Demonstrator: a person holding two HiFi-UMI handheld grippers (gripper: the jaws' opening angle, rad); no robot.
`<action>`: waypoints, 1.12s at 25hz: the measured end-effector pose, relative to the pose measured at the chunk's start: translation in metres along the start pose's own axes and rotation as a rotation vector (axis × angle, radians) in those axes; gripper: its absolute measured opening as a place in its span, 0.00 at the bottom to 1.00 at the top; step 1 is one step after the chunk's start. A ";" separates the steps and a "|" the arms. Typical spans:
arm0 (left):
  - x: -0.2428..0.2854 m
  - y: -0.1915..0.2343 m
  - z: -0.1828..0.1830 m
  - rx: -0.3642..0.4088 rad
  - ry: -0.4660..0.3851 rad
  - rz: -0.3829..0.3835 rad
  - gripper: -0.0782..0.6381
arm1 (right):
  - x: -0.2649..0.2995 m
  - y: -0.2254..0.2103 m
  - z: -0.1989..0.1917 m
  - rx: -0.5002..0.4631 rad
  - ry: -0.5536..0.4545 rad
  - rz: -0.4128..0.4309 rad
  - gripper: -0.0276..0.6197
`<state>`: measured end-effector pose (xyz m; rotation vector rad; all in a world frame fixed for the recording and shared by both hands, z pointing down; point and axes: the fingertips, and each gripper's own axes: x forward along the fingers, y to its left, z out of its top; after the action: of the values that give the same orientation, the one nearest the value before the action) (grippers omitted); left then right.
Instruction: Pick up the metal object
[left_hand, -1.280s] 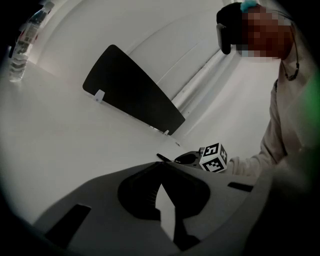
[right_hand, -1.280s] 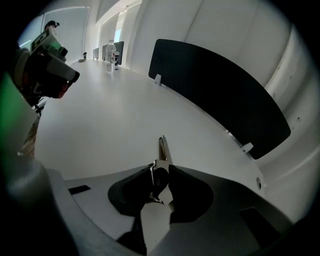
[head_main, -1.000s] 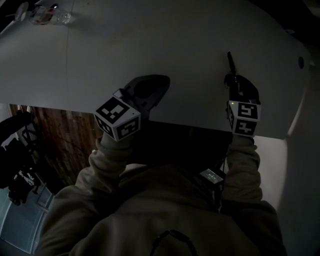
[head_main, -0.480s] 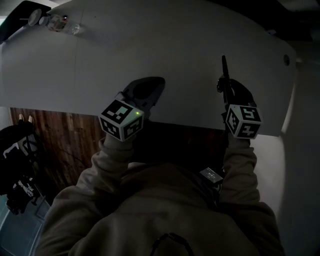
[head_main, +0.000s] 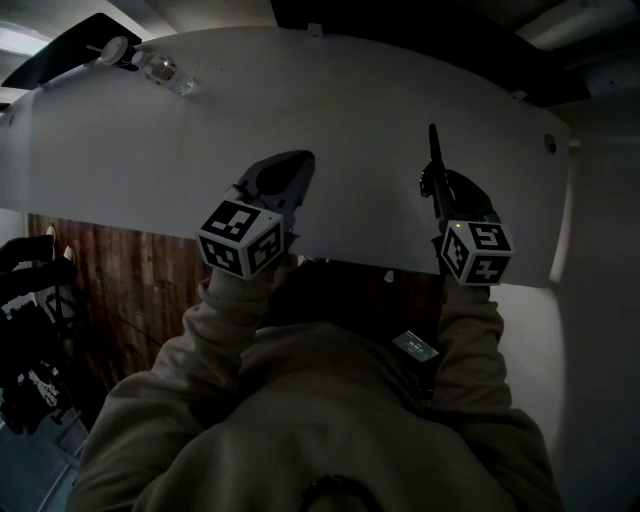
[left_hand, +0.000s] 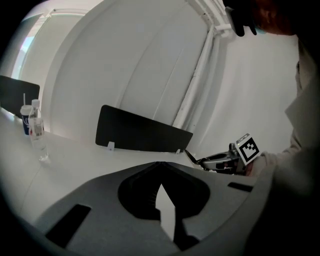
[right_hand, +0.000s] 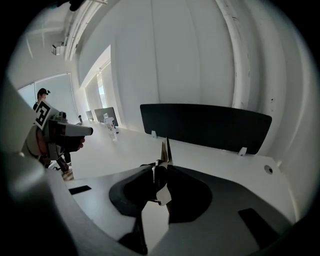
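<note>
In the head view my right gripper (head_main: 438, 178) is shut on a thin metal object (head_main: 433, 148) whose pointed end sticks out past the jaws over the white table (head_main: 360, 110). The right gripper view shows that object (right_hand: 163, 150) pinched upright between the fingers, with its spring-like lower part in the hollow behind them. The right gripper (right_hand: 162, 162) hangs clear above the table. My left gripper (head_main: 288, 172) hovers to the left with nothing in it. In its own view the left gripper (left_hand: 159, 165) has its tips together. That view also shows the right gripper (left_hand: 220, 161) off to the right.
A black divider panel (left_hand: 142, 132) (right_hand: 205, 125) stands at the far side of the table. Clear bottles and a cup (head_main: 160, 68) (left_hand: 36, 132) sit at the far left corner. A cable hole (head_main: 549, 143) (right_hand: 268, 170) is near the right end. The table's near edge (head_main: 340, 258) runs under both hands.
Both grippers have risen off the table and moved slightly inward. The metal object went up with the right gripper. The head view has tilted, showing more of the table's far edge.
</note>
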<state>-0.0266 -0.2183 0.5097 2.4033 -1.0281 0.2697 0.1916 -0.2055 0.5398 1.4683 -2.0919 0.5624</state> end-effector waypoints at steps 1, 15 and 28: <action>-0.004 -0.001 0.008 0.010 -0.009 0.000 0.11 | -0.003 0.002 0.006 0.002 -0.011 0.003 0.18; -0.055 -0.014 0.100 0.108 -0.134 0.066 0.11 | -0.062 0.016 0.103 0.036 -0.207 0.019 0.17; -0.079 -0.049 0.213 0.244 -0.297 0.046 0.11 | -0.135 0.016 0.226 -0.004 -0.456 0.030 0.17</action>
<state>-0.0493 -0.2527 0.2807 2.6999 -1.2449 0.0562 0.1745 -0.2383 0.2783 1.6873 -2.4553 0.2450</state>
